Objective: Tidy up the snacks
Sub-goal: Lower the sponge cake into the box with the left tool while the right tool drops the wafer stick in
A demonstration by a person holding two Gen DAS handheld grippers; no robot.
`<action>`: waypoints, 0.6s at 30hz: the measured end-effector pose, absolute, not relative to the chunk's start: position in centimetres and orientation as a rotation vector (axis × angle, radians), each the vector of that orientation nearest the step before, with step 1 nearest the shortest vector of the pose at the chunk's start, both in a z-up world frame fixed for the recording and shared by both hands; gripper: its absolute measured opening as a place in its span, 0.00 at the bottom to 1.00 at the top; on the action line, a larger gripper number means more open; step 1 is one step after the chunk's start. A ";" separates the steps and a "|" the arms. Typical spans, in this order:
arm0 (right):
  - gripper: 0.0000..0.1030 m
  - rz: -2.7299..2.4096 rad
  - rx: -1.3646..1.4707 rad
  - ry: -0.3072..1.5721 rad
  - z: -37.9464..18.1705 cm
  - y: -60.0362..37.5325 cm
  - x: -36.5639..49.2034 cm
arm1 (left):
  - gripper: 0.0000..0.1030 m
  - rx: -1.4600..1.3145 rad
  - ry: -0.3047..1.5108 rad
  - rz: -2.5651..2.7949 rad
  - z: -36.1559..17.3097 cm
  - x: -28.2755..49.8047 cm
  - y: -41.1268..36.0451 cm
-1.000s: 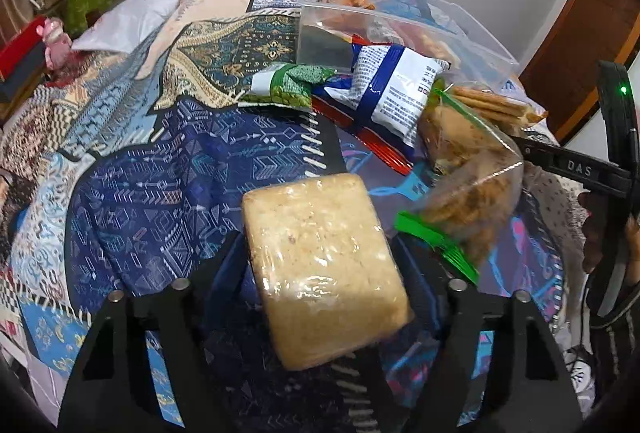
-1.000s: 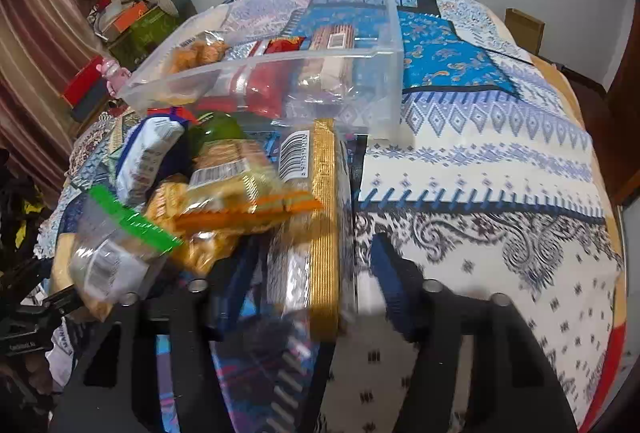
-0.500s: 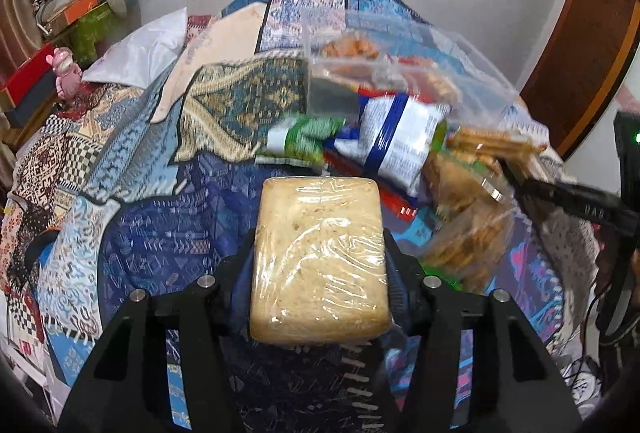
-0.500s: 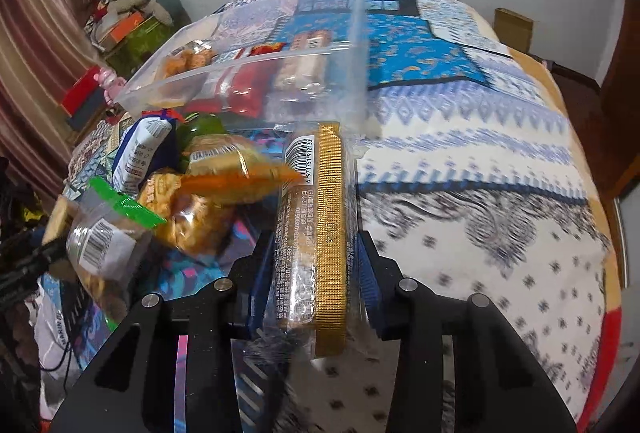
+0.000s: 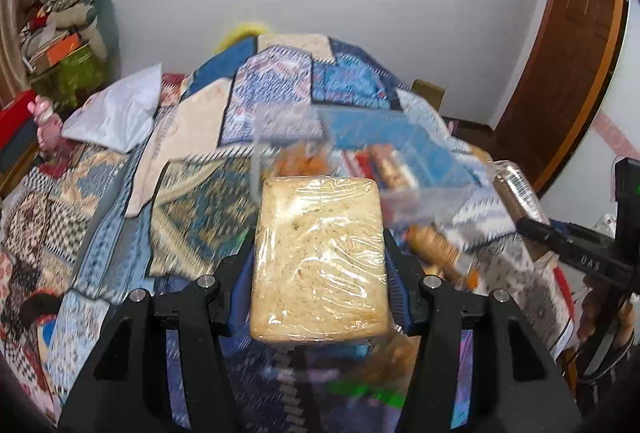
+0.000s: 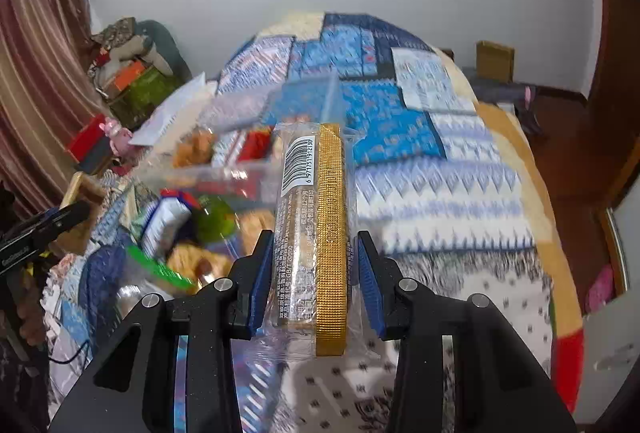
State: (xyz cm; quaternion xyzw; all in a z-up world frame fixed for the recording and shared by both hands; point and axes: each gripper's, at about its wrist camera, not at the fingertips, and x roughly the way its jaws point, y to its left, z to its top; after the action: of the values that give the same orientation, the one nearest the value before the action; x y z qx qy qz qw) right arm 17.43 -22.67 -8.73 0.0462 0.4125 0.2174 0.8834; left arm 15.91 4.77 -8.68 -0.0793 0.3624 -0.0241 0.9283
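My left gripper [image 5: 320, 261] is shut on a pale cake block wrapped in clear film [image 5: 320, 257], held above the patterned bedspread. My right gripper [image 6: 314, 261] is shut on a long clear packet with a gold edge and a barcode [image 6: 316, 225], also lifted. A clear plastic bin [image 5: 356, 157] with several snacks inside lies beyond both; it shows in the right wrist view [image 6: 256, 153] too. The right gripper's packet [image 5: 516, 189] shows at the right of the left wrist view. Loose snack packs [image 6: 180, 217] lie left of the right gripper.
A bag with a green zip [image 6: 160, 265] lies near the right gripper. A white pillow [image 5: 116, 113] lies at the bed's left. Clutter and boxes [image 5: 60, 49] stand by the left wall. A wooden door [image 5: 568, 73] is at the right.
Both grippers closed on their snacks and lifted them off the bed toward the clear bin. The views have tilted up, so the wall and screen now show.
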 end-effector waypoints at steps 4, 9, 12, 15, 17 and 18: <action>0.36 0.482 0.095 0.824 -7.7 -21.3 18.6 | 0.54 -0.148 0.725 -0.074 -7.6 18.6 3.8; 0.36 0.514 0.095 0.792 -6.9 -19.4 20.8 | 0.54 -0.144 0.730 -0.100 -7.5 22.0 2.7; 0.36 0.524 0.096 0.785 -7.0 -18.5 22.1 | 0.54 -0.151 0.745 -0.116 -7.9 24.0 2.2; 0.36 0.537 0.108 0.786 -7.2 -17.7 23.8 | 0.54 -0.160 0.759 -0.125 -8.3 25.7 1.9; 0.36 0.540 0.109 0.789 -7.3 -17.2 24.7 | 0.54 -0.158 0.767 -0.131 -8.7 26.9 1.6; 0.36 0.539 0.107 0.789 -7.4 -17.0 25.2 | 0.54 -0.154 0.768 -0.130 -8.8 27.3 1.4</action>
State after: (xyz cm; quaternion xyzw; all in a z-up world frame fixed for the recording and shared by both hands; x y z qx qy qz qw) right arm 25.20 -16.95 -7.44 0.0515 0.3797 0.2590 0.8866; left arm 27.34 1.40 -8.82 -0.0750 0.3740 -0.0631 0.9222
